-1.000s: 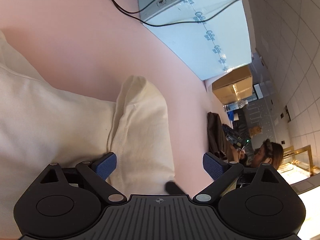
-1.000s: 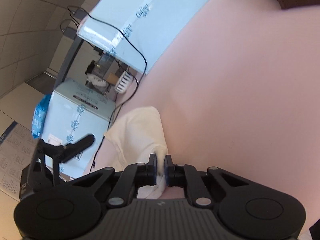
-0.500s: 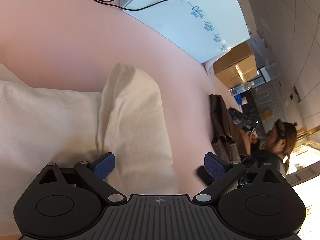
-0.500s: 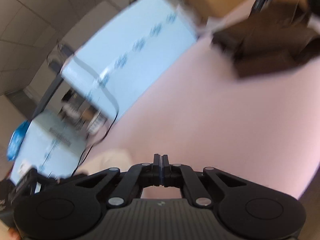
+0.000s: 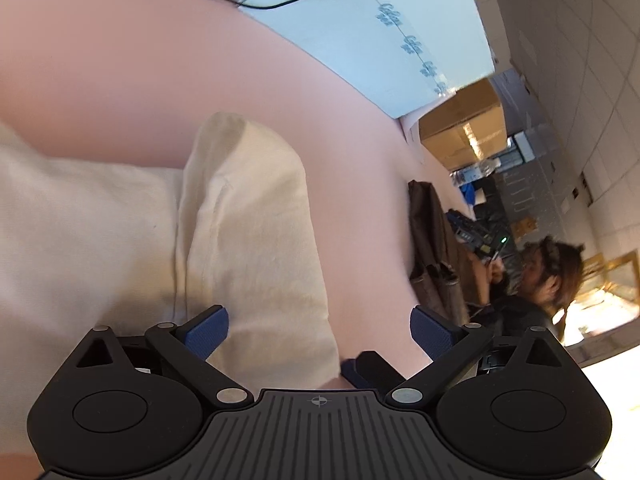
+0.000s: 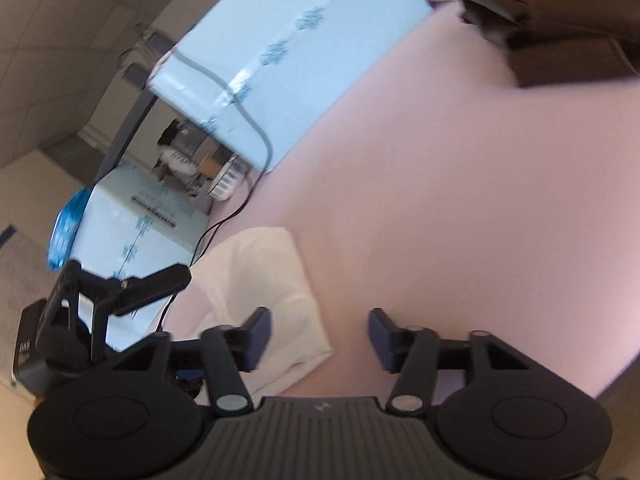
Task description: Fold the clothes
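A cream cloth (image 5: 100, 248) lies flat on the pink table (image 5: 120, 80). It looks soft and thick, and one part of it, a sleeve (image 5: 256, 240), is folded over and lies on the table along the right side of the main part. A seam runs between the two parts.

The left gripper (image 5: 320, 330) hangs just over the near end of the sleeve. Its blue fingers (image 5: 206, 330) are spread wide and hold nothing. One finger is over the cloth, the other is over bare table to the right of it.

The right gripper (image 6: 318, 338) is also right of the cloth's near corner (image 6: 280, 304). Its jaws are opening, and nothing is pinched between them. The left blue pad sits over the edge of the cloth, and the right pad is over bare pink table.

Beyond the cloth, at the far edge of the table, stands a big pale blue box (image 5: 380, 28) with a black cable (image 5: 256, 0) across it. To the right of the cloth, well apart from it, lies a brown garment (image 5: 432, 240). Past that sits a cardboard box (image 5: 464, 128), and a person (image 5: 532, 284) sits farther off to the right.
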